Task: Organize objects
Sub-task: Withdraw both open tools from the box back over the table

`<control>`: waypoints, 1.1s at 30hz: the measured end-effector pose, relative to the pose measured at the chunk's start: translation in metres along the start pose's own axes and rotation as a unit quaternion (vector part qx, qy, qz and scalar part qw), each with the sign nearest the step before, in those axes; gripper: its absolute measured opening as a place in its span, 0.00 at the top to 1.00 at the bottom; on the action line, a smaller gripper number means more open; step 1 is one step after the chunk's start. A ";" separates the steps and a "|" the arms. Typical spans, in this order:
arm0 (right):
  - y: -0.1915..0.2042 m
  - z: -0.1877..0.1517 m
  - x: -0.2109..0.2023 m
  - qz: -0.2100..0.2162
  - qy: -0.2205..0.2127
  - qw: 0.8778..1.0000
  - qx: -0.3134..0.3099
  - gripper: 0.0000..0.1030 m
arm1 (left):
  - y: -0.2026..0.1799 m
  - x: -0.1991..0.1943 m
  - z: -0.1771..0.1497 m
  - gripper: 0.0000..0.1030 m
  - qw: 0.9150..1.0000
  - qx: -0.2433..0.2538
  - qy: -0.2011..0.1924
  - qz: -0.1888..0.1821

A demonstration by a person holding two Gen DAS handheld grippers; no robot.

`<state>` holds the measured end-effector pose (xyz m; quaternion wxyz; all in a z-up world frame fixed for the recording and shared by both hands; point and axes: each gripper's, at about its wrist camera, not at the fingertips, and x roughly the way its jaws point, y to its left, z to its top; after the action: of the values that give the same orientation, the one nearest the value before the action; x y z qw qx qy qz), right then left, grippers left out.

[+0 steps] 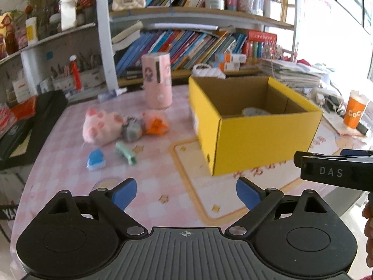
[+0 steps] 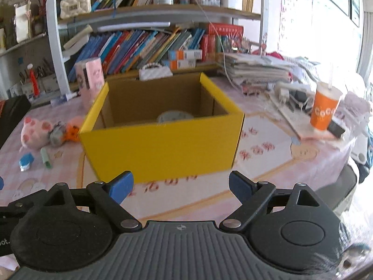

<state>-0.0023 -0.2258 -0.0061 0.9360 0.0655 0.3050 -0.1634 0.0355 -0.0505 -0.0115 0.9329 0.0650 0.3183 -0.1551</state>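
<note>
Yellow cardboard forms an open-topped box point(image 2: 160, 140) standing near the middle of a table covered in a pink patterned cloth point(image 1: 151, 175). Inside the box, on its floor, lies one pale round object point(image 2: 174, 116), too blurred to identify; it appears to be already sorted.

To the left of the box, well apart from it, loose items wait on the cloth: a pink plush toy with darker pink spots point(image 1: 102, 126), touching a small grey fuzzy thing point(image 1: 131, 128) and an orange item point(image 1: 156, 126). Nearer the cameras lie a mint-green hair clip point(image 1: 126, 152) and a small blue object point(image 1: 95, 159). A tall pink cylindrical container point(image 1: 157, 81) stands upright behind them.

The left gripper point(image 1: 186, 193) hangs above the cloth, its blue-padded fingers spread wide with nothing between them, aimed between the loose items and the box, likely ready to fetch one. The right gripper point(image 2: 180, 186) faces the box's front wall, fingers likewise wide apart and empty. Its black body also shows at the right edge of the left view.

An orange paper cup point(image 2: 325, 109) stands at the far right, beside cluttered papers.
</note>
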 end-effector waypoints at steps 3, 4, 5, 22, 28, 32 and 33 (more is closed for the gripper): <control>0.008 -0.008 -0.004 0.002 0.010 1.000 0.002 0.14 | 0.009 -0.005 -0.009 0.08 1.000 0.000 0.010 0.006; 0.010 -0.010 -0.005 0.003 0.013 1.000 0.002 0.14 | 0.012 -0.006 -0.011 0.08 1.000 -0.001 0.012 0.008; 0.013 -0.012 -0.006 0.005 0.017 1.000 0.002 0.14 | 0.014 -0.008 -0.014 0.08 1.000 -0.002 0.014 0.009; 0.065 -0.038 -0.018 0.051 0.064 0.996 -0.031 0.13 | 0.056 -0.029 -0.037 0.08 0.999 -0.019 0.030 0.037; 0.082 -0.039 -0.021 0.073 0.064 0.994 -0.050 0.13 | 0.069 -0.037 -0.041 0.08 0.998 -0.034 0.027 0.048; 0.092 -0.039 -0.023 0.083 0.063 0.993 -0.061 0.13 | 0.077 -0.040 -0.043 0.08 0.997 -0.041 0.026 0.055; 0.094 -0.039 -0.023 0.085 0.063 0.992 -0.062 0.13 | 0.078 -0.041 -0.044 0.08 0.997 -0.042 0.026 0.056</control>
<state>-0.0086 -0.1229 -0.0218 0.9275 0.0430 0.3666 -0.0590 0.0053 0.0432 -0.0192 0.9335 0.0476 0.3447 -0.0868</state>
